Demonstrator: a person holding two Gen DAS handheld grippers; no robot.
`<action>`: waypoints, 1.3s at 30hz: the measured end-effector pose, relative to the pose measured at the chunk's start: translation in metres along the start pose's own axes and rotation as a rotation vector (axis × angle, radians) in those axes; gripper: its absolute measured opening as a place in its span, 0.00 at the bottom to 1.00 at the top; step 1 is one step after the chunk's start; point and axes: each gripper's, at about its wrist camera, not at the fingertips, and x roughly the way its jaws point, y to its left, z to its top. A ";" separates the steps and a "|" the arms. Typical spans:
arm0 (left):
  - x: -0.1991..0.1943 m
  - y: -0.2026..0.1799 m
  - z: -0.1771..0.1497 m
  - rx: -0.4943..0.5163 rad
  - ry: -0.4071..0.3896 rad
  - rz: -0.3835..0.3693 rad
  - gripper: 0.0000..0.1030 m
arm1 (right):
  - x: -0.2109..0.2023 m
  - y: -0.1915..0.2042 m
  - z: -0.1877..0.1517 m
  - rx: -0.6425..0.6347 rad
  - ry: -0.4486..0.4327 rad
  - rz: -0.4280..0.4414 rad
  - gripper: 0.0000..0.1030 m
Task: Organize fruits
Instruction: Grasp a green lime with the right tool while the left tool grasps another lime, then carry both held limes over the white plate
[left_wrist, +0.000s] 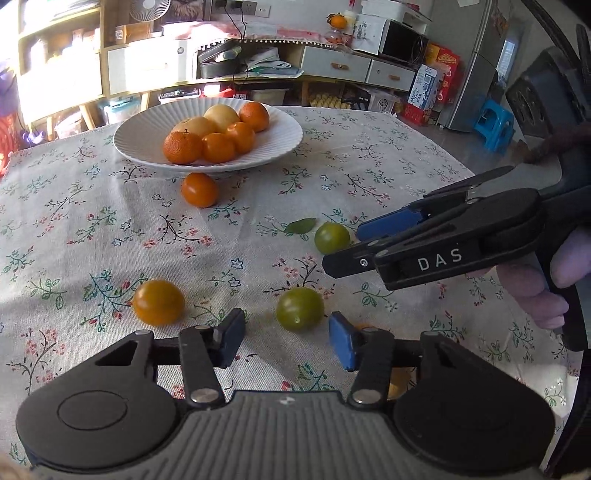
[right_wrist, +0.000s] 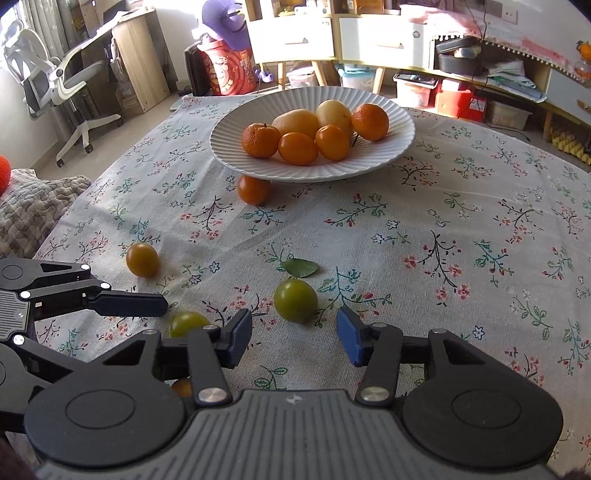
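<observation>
A white ribbed plate (left_wrist: 280, 127) (right_wrist: 391, 110) at the far side holds several orange and yellow fruits. One orange fruit (left_wrist: 199, 189) (right_wrist: 254, 189) lies against the plate's near rim. My left gripper (left_wrist: 286, 339) is open, with a green fruit (left_wrist: 300, 308) (right_wrist: 188, 323) just at its pad tips, untouched. An orange fruit (left_wrist: 159, 302) (right_wrist: 142, 259) lies left of it. My right gripper (right_wrist: 294, 339) is open too, a second green fruit (right_wrist: 295, 301) (left_wrist: 331, 237) lying just ahead of its pads. Its fingers (left_wrist: 369, 254) reach in from the right in the left wrist view.
A floral tablecloth (right_wrist: 461, 206) covers the table. A green leaf (right_wrist: 300, 266) (left_wrist: 301, 225) lies near the green fruits. Part of a small orange fruit (right_wrist: 181, 387) shows under the right gripper's body. A blanket (right_wrist: 33, 206) lies off the table's left edge.
</observation>
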 end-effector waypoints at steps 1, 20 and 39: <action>0.001 -0.001 0.001 -0.001 0.001 -0.005 0.42 | 0.001 0.000 0.000 0.000 -0.001 -0.002 0.44; 0.008 -0.006 0.009 -0.001 0.029 0.007 0.22 | 0.004 0.001 0.005 0.002 0.001 0.000 0.22; 0.002 0.004 0.036 -0.035 -0.032 0.036 0.22 | -0.012 -0.009 0.033 0.038 -0.068 -0.001 0.22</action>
